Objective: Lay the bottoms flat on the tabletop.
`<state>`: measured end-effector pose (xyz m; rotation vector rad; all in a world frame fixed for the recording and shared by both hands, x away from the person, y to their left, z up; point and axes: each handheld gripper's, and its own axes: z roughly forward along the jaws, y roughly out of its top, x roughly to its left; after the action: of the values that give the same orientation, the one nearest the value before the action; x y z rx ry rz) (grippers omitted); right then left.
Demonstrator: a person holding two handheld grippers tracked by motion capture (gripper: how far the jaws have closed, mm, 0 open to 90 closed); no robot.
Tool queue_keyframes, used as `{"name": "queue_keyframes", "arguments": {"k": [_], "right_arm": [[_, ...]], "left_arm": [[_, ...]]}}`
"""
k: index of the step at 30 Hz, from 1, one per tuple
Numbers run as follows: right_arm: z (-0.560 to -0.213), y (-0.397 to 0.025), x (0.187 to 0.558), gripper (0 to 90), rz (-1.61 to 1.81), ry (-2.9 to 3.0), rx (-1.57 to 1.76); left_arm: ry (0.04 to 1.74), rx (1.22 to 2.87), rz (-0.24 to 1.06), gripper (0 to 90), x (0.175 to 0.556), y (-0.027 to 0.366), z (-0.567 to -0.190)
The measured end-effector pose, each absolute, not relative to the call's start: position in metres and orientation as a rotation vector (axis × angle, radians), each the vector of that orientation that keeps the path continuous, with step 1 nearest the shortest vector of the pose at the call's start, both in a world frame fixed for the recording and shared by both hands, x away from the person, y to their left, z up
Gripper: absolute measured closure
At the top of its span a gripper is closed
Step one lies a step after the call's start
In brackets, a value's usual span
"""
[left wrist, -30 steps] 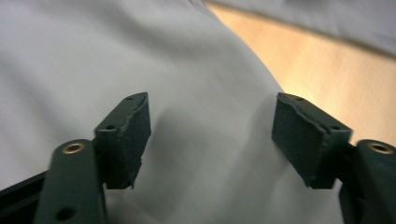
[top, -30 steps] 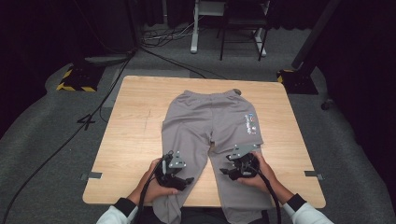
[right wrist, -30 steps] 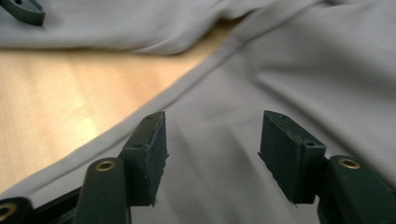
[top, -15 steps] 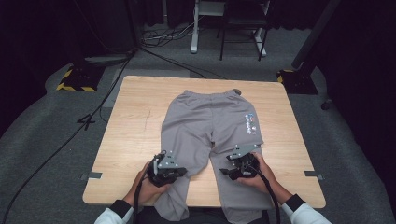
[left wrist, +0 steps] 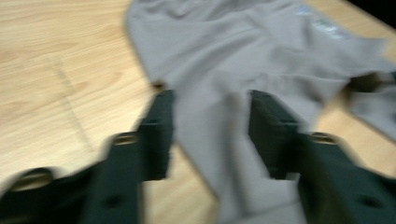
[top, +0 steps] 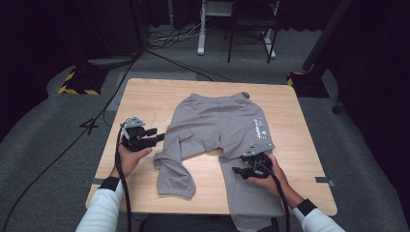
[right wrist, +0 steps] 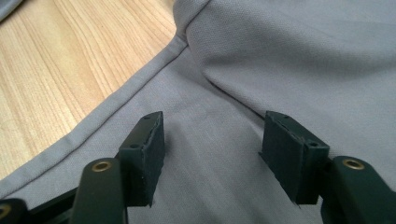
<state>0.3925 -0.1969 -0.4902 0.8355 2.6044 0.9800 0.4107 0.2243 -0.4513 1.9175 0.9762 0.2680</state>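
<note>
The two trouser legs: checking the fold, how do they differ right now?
The left trouser leg is bent and rumpled, its cuff wholly on the table; the right trouser leg lies straighter, running over the near edge. The left claw sits beside its leg, the right claw over its leg. Both are grey.

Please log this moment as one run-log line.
left gripper: open, at trousers' edge | right gripper: open, over a leg | table

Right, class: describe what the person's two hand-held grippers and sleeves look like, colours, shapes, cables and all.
Both the left gripper and the right gripper are black, each with two blocky, flat-faced jaws, brass-coloured rivets at the jaw roots and a grey three-cornered plate on top. A black cable trails from each back along the forearm. The person wears white sleeves with dark bands at the wrists.
</note>
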Motion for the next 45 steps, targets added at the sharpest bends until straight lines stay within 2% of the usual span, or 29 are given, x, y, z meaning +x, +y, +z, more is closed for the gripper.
{"name": "queue_keyframes", "arguments": {"k": [2,4,6,8,10,13,16,21,23,25,28,32,36,40,45], "right_arm": [[-0.490,-0.197,0.393,39.0,0.985,2.606,0.836],[-0.490,-0.197,0.392,39.3,0.979,2.604,0.838],[-0.490,-0.198,0.391,39.6,0.971,2.602,0.836],[-0.490,-0.198,0.391,39.6,0.973,2.603,0.838],[-0.490,-0.198,0.391,40.0,0.970,2.602,0.842],[-0.489,-0.197,0.391,40.3,0.970,2.606,0.837],[-0.490,-0.198,0.391,40.2,0.972,2.607,0.839],[-0.490,-0.198,0.390,40.2,0.972,2.607,0.840],[-0.490,-0.198,0.391,40.1,0.975,2.607,0.840],[-0.490,-0.198,0.391,40.1,0.976,2.606,0.840],[-0.490,-0.198,0.391,40.1,0.976,2.606,0.840],[-0.490,-0.198,0.392,39.0,0.976,2.607,0.837],[-0.490,-0.198,0.392,38.5,0.975,2.605,0.842],[-0.490,-0.199,0.393,38.4,0.973,2.601,0.850],[-0.490,-0.199,0.394,38.4,0.972,2.597,0.861]], "left_arm": [[0.884,2.008,0.269,36.3,0.387,0.203,-0.449],[0.755,2.080,0.261,33.5,0.357,0.178,-0.453],[0.694,2.148,0.238,30.6,0.336,0.160,-0.457],[0.627,2.209,0.207,30.6,0.315,0.143,-0.461],[0.586,2.269,0.232,30.7,0.301,0.132,-0.466],[0.556,2.313,0.237,31.2,0.292,0.124,-0.474],[0.530,2.370,0.229,36.1,0.290,0.118,-0.483],[0.557,2.374,0.226,51.2,0.295,0.118,-0.492],[0.540,2.375,0.253,63.9,0.297,0.121,-0.492],[0.524,2.366,0.302,70.3,0.297,0.122,-0.492],[0.523,2.267,0.369,81.4,0.295,0.127,-0.483],[0.602,2.066,0.411,82.2,0.299,0.156,-0.453],[0.789,1.875,0.488,82.6,0.309,0.202,-0.438],[0.985,1.764,0.525,82.3,0.323,0.245,-0.444],[1.210,1.715,0.553,81.7,0.340,0.287,-0.464]]}}
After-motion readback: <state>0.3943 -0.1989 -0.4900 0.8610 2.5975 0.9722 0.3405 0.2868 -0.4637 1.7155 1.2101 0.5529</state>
